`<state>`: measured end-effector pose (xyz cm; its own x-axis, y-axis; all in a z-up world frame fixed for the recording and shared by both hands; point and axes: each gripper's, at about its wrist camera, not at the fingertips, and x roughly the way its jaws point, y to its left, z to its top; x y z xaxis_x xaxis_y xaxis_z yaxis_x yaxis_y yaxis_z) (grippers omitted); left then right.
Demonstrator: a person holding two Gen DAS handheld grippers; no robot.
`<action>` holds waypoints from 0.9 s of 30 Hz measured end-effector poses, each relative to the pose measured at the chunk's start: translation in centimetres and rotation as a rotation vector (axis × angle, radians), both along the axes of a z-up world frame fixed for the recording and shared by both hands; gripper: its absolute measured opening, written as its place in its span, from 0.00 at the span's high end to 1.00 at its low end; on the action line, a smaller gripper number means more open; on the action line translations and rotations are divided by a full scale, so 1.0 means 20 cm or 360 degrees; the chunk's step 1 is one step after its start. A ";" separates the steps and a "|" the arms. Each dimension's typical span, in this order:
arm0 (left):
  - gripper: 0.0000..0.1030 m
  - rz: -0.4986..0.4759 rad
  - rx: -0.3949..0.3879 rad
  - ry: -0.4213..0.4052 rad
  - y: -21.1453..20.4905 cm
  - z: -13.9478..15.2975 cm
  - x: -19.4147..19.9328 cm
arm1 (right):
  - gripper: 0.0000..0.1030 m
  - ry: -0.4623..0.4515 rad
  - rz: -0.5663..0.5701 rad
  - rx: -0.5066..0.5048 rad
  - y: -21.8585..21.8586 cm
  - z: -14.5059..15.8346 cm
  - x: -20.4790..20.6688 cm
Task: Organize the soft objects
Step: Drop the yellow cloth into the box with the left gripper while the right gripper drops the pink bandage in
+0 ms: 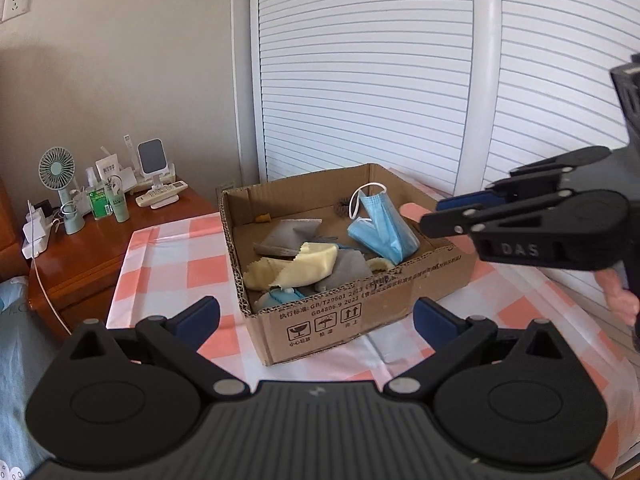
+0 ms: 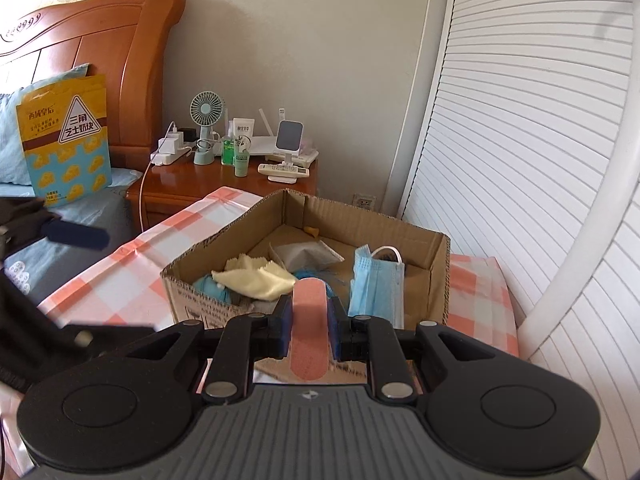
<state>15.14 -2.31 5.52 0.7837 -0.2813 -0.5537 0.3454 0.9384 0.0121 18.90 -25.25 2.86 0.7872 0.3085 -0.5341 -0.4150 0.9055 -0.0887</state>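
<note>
My left gripper (image 1: 316,316) jaws wide, nothing between, facing cardboard box (image 1: 360,316) on checked cloth (image 1: 168,264). Blue face mask (image 1: 380,228), yellow cloth (image 1: 296,266) inside. My right gripper (image 1: 430,214) pinches pink strip (image 1: 412,211) over box's right edge.

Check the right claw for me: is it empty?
No, the right claw is shut on a pink oval sponge strip, clamped between its blue pads near the cardboard box.

Daylight falls on a plain beige wall (image 2: 304,40). White louvred wardrobe doors (image 1: 360,80) fill the right side. A glossy wooden nightstand (image 2: 224,188) stands beside a carved wooden headboard (image 2: 100,40).
</note>
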 end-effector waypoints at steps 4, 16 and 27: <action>0.01 0.0054 0.0066 -0.0083 0.02 0.01 -0.04 | 0.79 0.0020 0.0008 0.0008 0.06 0.03 0.12; 0.01 0.0181 0.0043 -0.0056 0.12 -0.05 -0.04 | 0.66 0.0080 -0.0081 -0.0013 0.27 0.00 0.65; 0.01 0.0279 0.0033 0.0007 0.13 -0.02 -0.08 | 0.06 0.0139 -0.0215 0.0005 0.21 -0.03 0.67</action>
